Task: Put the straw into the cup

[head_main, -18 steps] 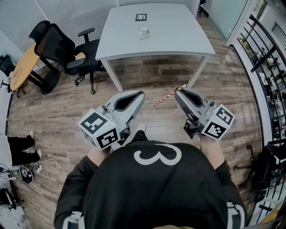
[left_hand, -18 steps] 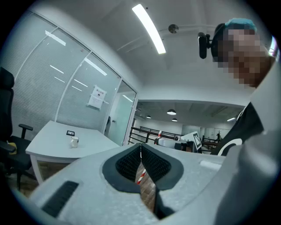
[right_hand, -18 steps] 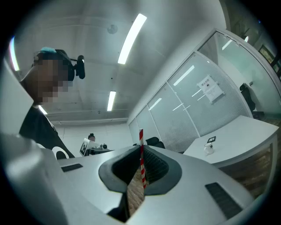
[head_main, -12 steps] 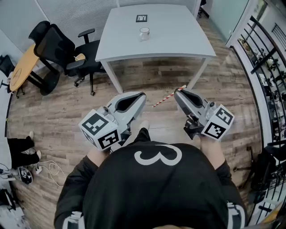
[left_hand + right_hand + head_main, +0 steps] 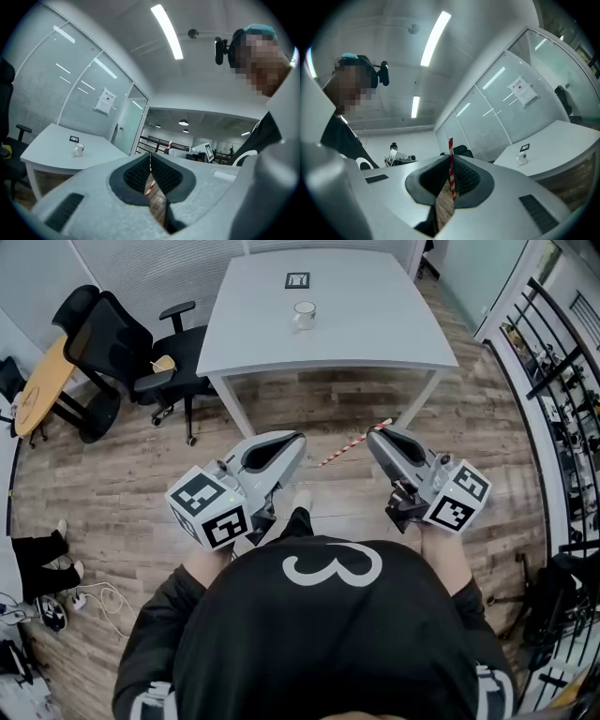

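While the right tongs (image 5: pixel 378 430) are clamped on a red-and-white striped straw (image 5: pixel 349 445) close to one of its ends, we judge the grip fragile. A thin tube pinched so far off centre could swivel or slide out on the way. Its long free part juts sideways toward the left tongs (image 5: pixel 298 438), which are closed on nothing and sit near it without touching. Farther out, the white mug (image 5: pixel 304 313) stands on the pale surface (image 5: pixel 375 334), well apart from both tongs, across a stretch of wooden floor (image 5: pixel 309 399). We expect a swinging tip could miss the small mouth or nudge the light mug over.
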